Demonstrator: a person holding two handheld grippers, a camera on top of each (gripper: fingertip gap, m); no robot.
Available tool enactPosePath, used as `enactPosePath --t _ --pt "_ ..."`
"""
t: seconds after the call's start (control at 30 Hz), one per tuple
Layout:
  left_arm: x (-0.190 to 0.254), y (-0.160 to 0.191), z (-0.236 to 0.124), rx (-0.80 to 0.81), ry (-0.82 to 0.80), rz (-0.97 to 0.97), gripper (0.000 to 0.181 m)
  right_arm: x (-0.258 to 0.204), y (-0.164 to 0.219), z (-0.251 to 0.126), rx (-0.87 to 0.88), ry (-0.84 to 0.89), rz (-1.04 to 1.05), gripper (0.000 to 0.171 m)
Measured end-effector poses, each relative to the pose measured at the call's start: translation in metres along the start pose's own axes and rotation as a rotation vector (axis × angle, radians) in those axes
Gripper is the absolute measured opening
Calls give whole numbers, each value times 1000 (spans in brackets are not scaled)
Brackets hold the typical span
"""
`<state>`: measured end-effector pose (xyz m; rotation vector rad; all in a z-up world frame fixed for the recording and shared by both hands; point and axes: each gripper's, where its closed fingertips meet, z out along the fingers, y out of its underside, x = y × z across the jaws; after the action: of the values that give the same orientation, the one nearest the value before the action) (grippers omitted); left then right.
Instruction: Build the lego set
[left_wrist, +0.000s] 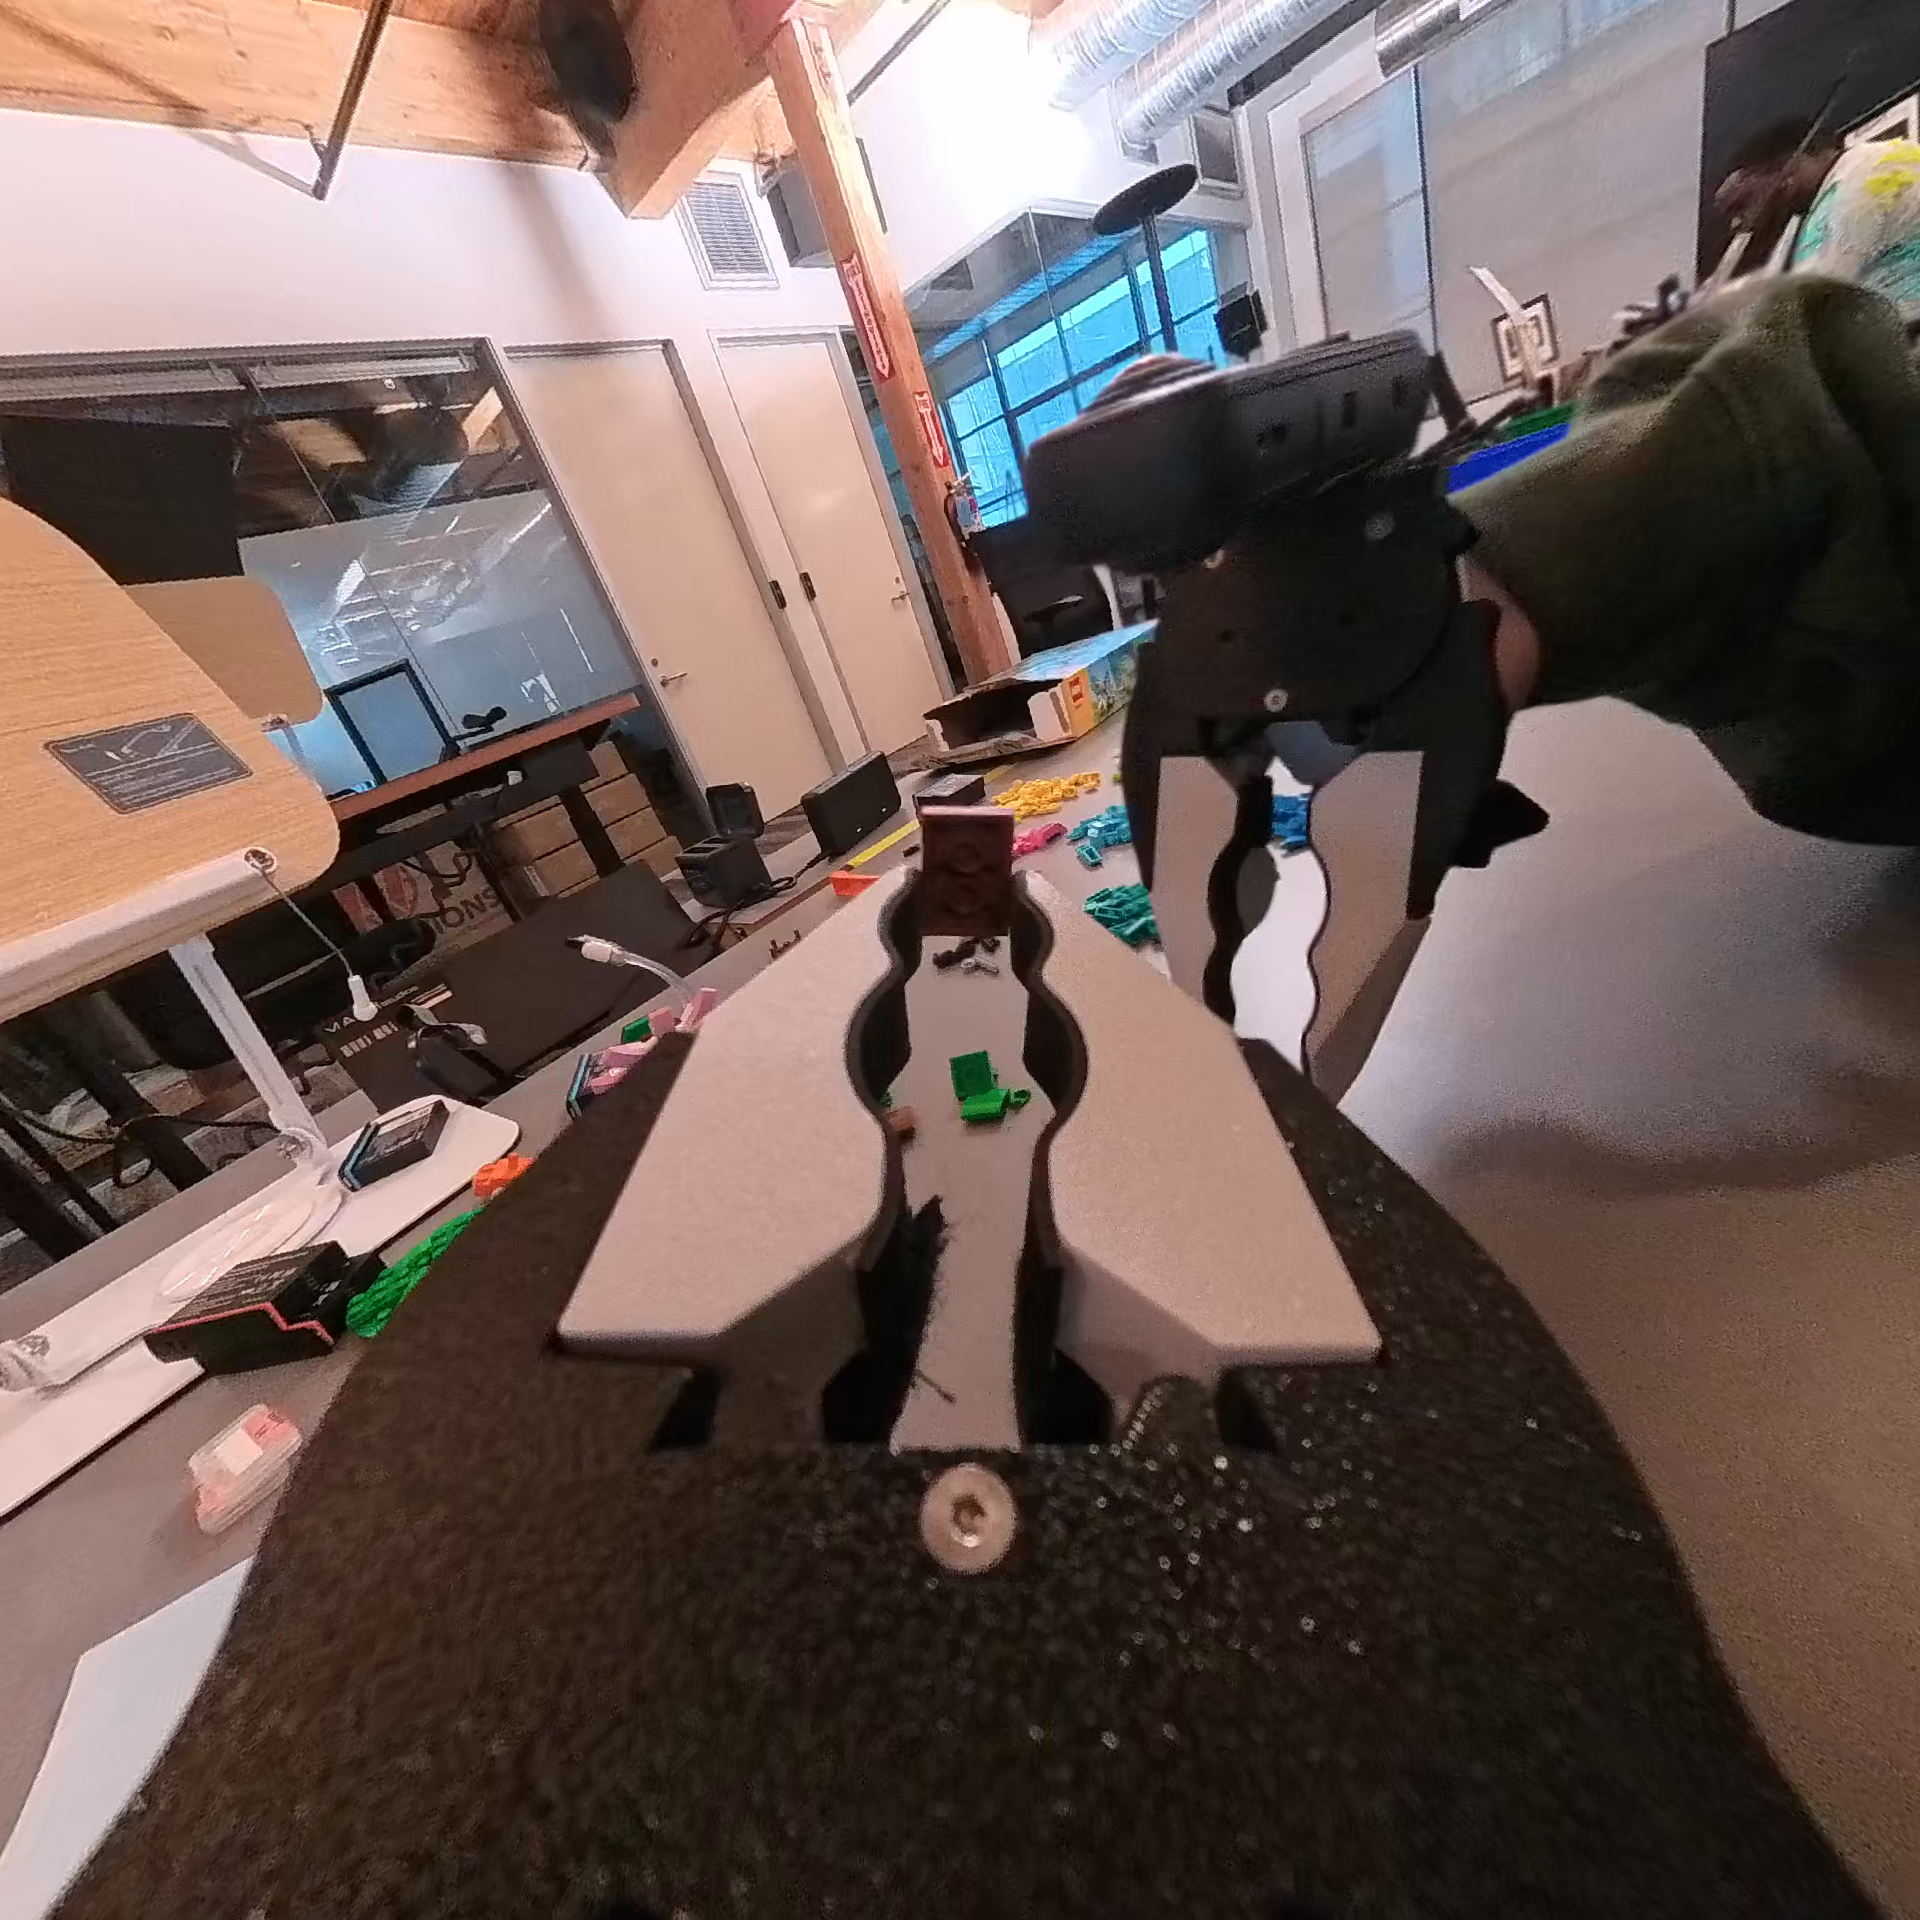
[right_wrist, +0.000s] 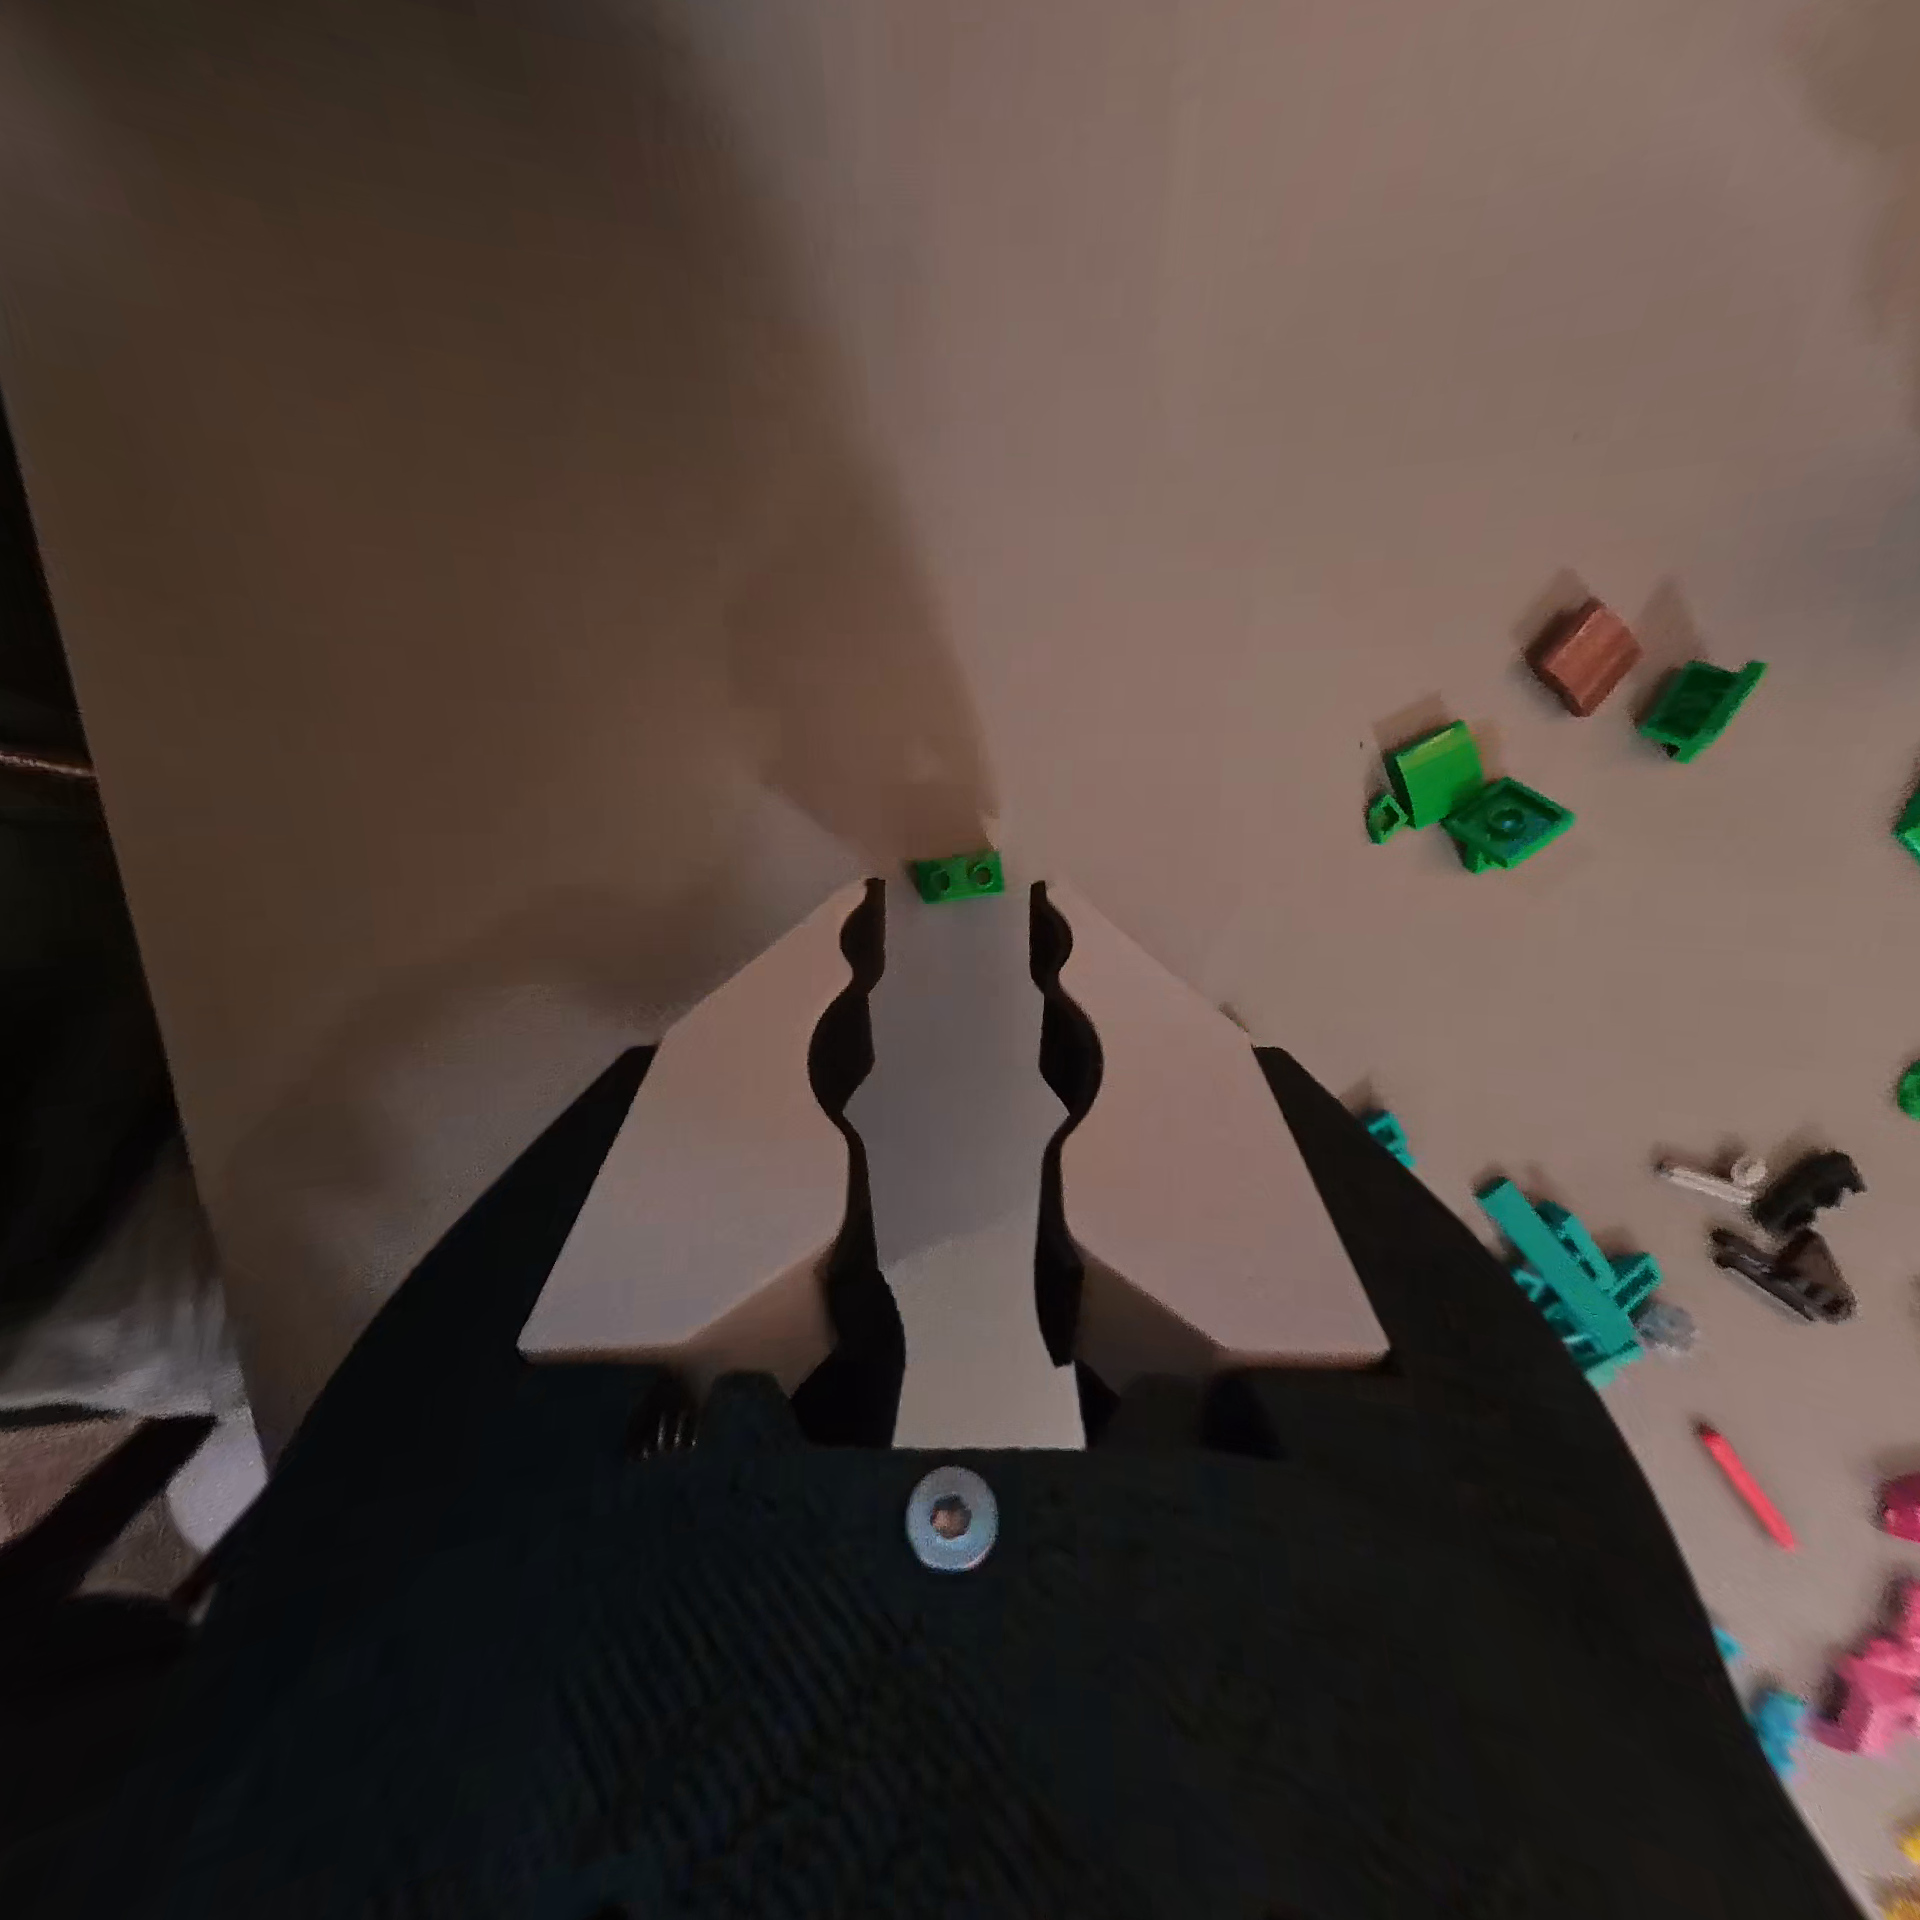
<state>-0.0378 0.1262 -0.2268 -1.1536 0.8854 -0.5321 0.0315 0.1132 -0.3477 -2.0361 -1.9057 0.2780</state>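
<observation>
Item: left gripper (left_wrist: 964, 883), clamped on a brown plate (left_wrist: 966, 871), studs facing my camera, held aloft over the table (left_wrist: 1558, 1195).

Item: right gripper (right_wrist: 951, 883), fingers apart, empty, tips just short of a small green two-stud plate (right_wrist: 958, 879) lying at 12 o'clock on the table.

Item: loose green pieces (right_wrist: 1465, 795) and a brown brick (right_wrist: 1584, 657) at 2 o'clock; teal parts (right_wrist: 1569, 1273) at 4 o'clock.

Handling note: I judge the green plate is next. I should straddle its short sides squarely, close gently, and lift level so the studs can meet the brown plate.
</observation>
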Motion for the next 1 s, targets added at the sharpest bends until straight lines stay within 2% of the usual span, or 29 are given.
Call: enactPosePath --t 0.03,0.27,0.37,0.43,0.6,0.67,0.77,1.0 --pt "1 0 0 -2 3 -1 14 0 0 1 -25 -14 -13 26" --pt "4 1 1 -10 21 -1 14 -3 0 7 -100 -84 -34 18" --pt "5 2 1 -12 30 -1 14 -4 -2 4 -62 -96 -12 14" --pt "6 1 1 -9 39 -6 14 -3 -18 -8 88 -92 22 14" --pt "18 -6 1 41 148 -93 14 -9 -91 -91 830 -141 74 14" --pt "25 -11 -1 73 223 -154 14 -16 -102 -112 1003 -172 60 14" --pt "35 -19 -5 127 330 -245 14 -25 -108 -125 1117 -214 50 14" --pt "50 -26 -9 160 471 -336 14 -31 -107 -117 1086 -234 41 14"
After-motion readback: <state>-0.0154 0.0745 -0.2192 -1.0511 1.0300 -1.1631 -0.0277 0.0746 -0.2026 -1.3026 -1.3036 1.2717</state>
